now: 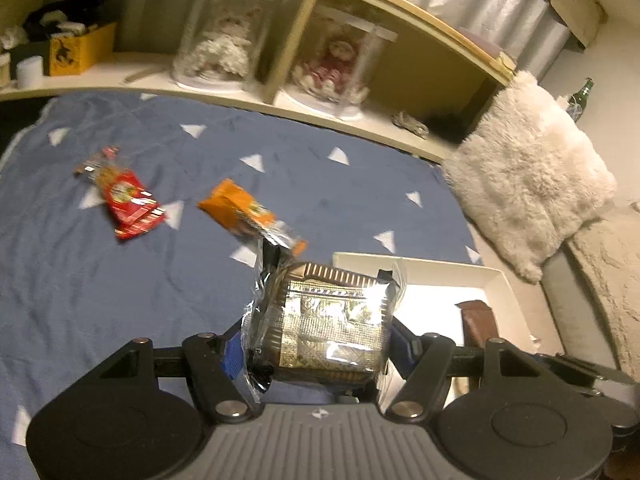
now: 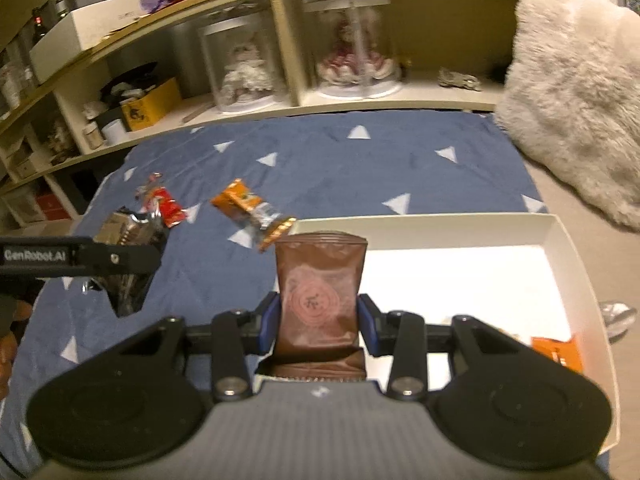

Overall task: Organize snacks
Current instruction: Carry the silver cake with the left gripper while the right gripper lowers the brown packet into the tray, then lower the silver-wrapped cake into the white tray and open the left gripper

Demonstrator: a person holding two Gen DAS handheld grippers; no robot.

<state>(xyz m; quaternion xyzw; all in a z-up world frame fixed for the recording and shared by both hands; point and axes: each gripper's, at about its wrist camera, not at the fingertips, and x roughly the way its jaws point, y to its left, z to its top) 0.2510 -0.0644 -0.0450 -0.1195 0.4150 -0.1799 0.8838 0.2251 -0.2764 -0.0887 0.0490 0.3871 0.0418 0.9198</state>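
My left gripper (image 1: 316, 340) is shut on a shiny gold and black foil snack pack (image 1: 328, 320), held above the blue bedspread beside the white tray (image 1: 496, 276). It also shows at the left of the right wrist view (image 2: 128, 236). My right gripper (image 2: 318, 320) is shut on a brown snack packet (image 2: 320, 292), held upright over the near left edge of the white tray (image 2: 560, 240). A red snack packet (image 1: 128, 200) (image 2: 164, 204) and an orange snack packet (image 1: 248, 212) (image 2: 252, 208) lie on the bedspread. Another orange packet (image 2: 560, 352) lies in the tray.
A blue bedspread (image 2: 340, 168) with white triangles covers the bed. A low shelf (image 2: 280, 104) with dolls in clear cases and a yellow box (image 2: 148, 108) runs along the back. A fluffy white cushion (image 2: 580, 100) sits at the right. A green bottle (image 1: 582, 98) stands behind it.
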